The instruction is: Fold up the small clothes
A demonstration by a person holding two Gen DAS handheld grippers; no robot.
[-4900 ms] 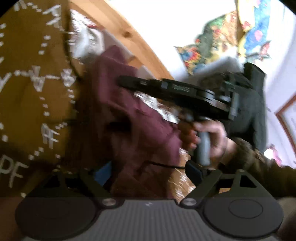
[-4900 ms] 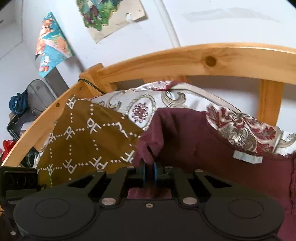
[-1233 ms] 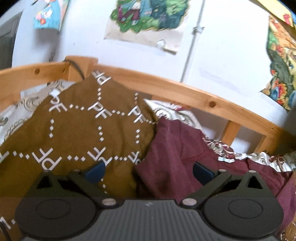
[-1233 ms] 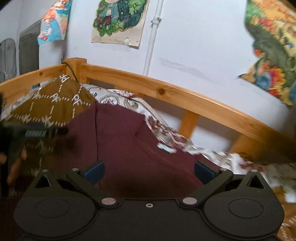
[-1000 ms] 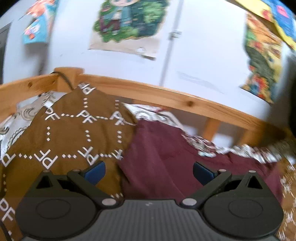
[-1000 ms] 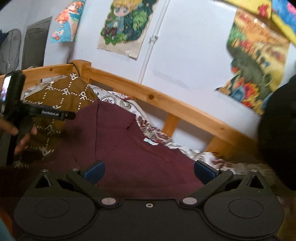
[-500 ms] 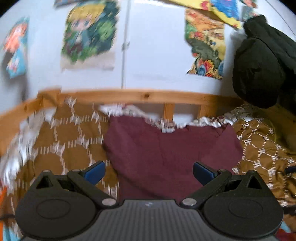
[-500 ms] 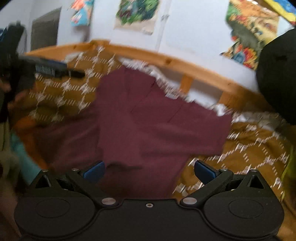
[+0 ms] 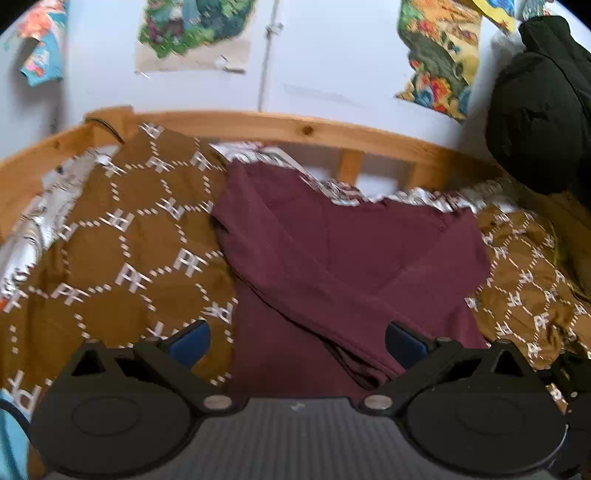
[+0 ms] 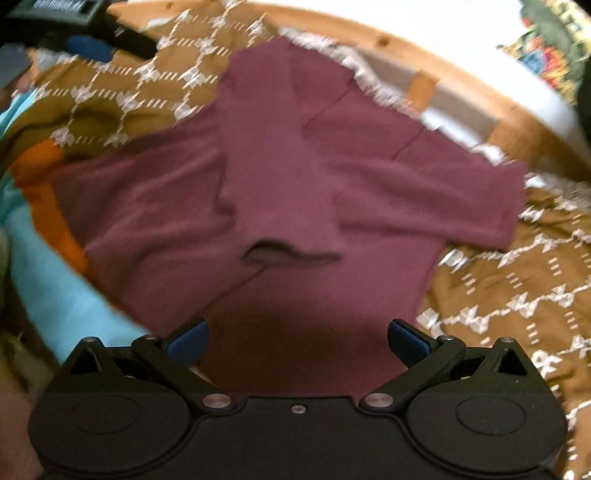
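Note:
A maroon long-sleeved shirt [image 9: 351, 254] lies spread on a brown patterned bedspread [image 9: 122, 258], one sleeve folded across its body. The right wrist view looks down on the same shirt [image 10: 295, 177], its folded sleeve ending at an open cuff near the middle. My left gripper [image 9: 297, 341] is open above the shirt's near part, holding nothing. My right gripper [image 10: 297, 341] is open too, hovering over the shirt's lower part with nothing between its fingers. The left gripper's dark body [image 10: 92, 33] shows at the top left of the right wrist view.
A wooden bed rail [image 9: 332, 134] runs behind the shirt, with a white wall and posters [image 9: 192, 33] beyond. A black jacket [image 9: 543, 107] hangs at the right. Light blue and orange cloth [image 10: 44, 236] lies left of the shirt.
Earlier the right gripper was shut on the shirt's edge; now both grippers are open and have pulled back and up. The shirt lies spread flat with a sleeve folded over.

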